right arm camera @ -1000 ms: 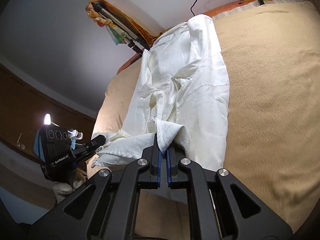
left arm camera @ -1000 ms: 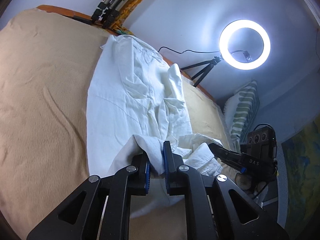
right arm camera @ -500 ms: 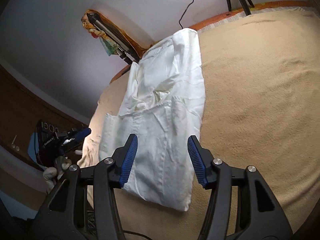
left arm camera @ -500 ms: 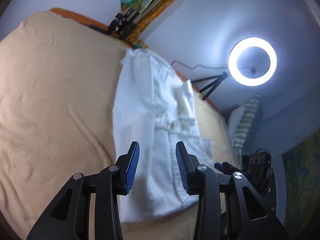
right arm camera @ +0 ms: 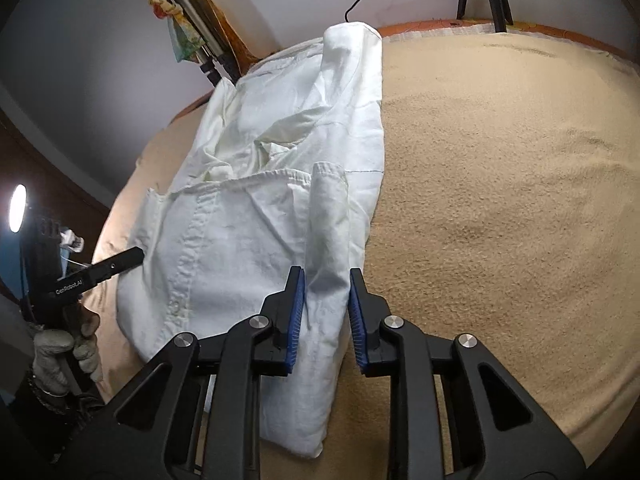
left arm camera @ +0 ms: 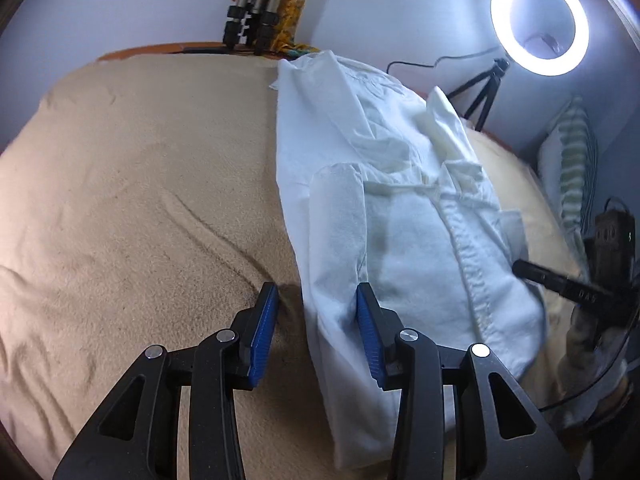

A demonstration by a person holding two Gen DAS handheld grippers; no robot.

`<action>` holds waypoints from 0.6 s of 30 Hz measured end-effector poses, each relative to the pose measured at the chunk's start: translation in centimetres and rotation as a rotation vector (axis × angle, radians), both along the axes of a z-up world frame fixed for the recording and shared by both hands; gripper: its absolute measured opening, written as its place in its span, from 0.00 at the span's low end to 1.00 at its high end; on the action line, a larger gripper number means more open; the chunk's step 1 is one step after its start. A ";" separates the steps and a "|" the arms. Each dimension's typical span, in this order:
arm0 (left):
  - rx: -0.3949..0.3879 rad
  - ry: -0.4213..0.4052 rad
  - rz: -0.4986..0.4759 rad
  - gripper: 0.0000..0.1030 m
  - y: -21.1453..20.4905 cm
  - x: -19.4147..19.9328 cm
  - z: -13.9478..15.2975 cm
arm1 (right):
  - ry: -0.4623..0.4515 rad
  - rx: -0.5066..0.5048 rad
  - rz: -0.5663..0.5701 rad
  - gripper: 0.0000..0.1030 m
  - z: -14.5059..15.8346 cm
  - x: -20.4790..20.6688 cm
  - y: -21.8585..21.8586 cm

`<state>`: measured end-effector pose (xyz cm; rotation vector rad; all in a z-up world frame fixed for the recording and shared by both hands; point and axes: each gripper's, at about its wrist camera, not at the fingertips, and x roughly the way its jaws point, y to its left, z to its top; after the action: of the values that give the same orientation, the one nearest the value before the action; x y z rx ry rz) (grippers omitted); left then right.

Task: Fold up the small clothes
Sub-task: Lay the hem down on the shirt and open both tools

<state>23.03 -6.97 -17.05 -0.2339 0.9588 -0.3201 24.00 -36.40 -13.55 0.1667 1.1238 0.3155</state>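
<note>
A white button-up shirt [left arm camera: 400, 208] lies partly folded on a tan blanket [left arm camera: 140, 200], its lower part doubled over the body, button placket up. My left gripper [left arm camera: 316, 312] is open, its jaws straddling the shirt's left folded edge. The right wrist view shows the same shirt [right arm camera: 256, 232] with my right gripper [right arm camera: 326, 304] open around its right folded edge. Each gripper also shows at the far side of the other's view, the right one [left arm camera: 568, 284] and the left one [right arm camera: 100, 268].
A lit ring light [left arm camera: 540, 20] on a tripod stands behind the bed. A striped pillow [left arm camera: 572, 168] leans at the right. Folded tripod legs [left arm camera: 252, 20] rest against the wall at the bed's far edge. The blanket stretches wide on both sides of the shirt.
Both grippers were shut on the shirt's lower edge a second ago. They let go, the fabric now lies folded over the body, and both open grippers have moved down around the shirt's side edges.
</note>
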 end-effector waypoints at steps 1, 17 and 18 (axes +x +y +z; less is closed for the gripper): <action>0.031 -0.018 -0.014 0.38 -0.3 -0.1 0.0 | -0.005 -0.015 0.004 0.23 -0.1 0.0 0.1; -0.009 -0.059 -0.052 0.39 0.4 6.8 3.9 | -0.109 -0.026 0.068 0.22 3.6 6.0 1.1; -0.004 -0.047 -0.048 0.39 0.4 7.6 3.4 | -0.096 -0.037 0.079 0.21 3.0 7.1 1.7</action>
<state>30.59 -6.62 -13.65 -0.2064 0.9183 -0.3701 31.05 -34.69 -10.58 0.0737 1.0423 0.3689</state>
